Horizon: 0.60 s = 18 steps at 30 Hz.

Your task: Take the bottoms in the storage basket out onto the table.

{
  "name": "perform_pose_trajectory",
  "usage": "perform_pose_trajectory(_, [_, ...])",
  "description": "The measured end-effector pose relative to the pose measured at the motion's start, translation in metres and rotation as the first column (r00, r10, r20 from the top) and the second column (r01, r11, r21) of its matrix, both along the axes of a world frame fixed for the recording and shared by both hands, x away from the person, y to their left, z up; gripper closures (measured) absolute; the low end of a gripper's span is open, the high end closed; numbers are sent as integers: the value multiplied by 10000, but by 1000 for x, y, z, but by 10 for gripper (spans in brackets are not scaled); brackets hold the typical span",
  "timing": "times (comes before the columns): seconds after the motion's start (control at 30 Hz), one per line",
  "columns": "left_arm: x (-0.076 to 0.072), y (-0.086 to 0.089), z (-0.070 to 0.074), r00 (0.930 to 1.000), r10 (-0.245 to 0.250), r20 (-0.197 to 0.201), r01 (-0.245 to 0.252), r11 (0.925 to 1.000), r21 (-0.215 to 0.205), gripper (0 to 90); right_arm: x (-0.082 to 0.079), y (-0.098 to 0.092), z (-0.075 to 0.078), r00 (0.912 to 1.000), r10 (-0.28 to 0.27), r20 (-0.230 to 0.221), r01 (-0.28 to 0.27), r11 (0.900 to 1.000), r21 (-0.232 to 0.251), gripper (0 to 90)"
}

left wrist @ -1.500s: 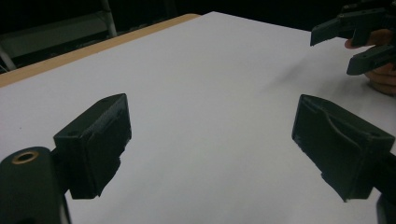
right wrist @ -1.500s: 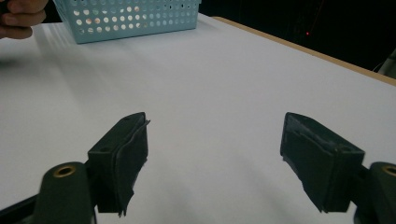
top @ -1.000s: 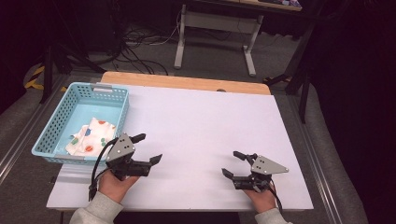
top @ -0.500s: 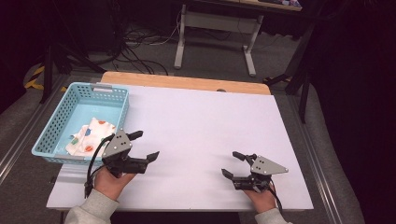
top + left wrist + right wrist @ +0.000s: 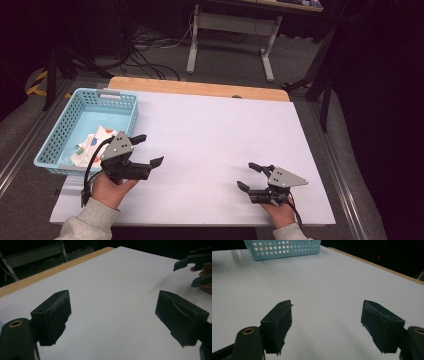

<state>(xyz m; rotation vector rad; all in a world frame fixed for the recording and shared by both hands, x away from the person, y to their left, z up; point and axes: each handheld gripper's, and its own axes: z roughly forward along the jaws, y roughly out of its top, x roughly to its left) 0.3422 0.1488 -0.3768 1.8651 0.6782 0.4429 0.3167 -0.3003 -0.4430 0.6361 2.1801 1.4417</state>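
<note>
Just left of left tongs: cloth, basketed.

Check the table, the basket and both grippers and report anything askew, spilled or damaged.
Nothing stands out. The blue basket sits upright at the table's left edge with a patterned cloth crumpled inside it, nothing spilled. The left gripper and right gripper are both open and hold nothing.

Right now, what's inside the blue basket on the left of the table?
A white cloth with coloured spots lies crumpled in the light blue basket, toward its near end. The left gripper covers part of it, so anything under the cloth or behind the near wall cannot be seen.
</note>
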Motion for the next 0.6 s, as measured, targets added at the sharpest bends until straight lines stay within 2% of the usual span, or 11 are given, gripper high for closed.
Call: perform_pose_trajectory(0.6, [8,24,14,9992,339,-197,-337,9994,88,137,0,1,0,10000,14,30,-14,10000,-46,243])
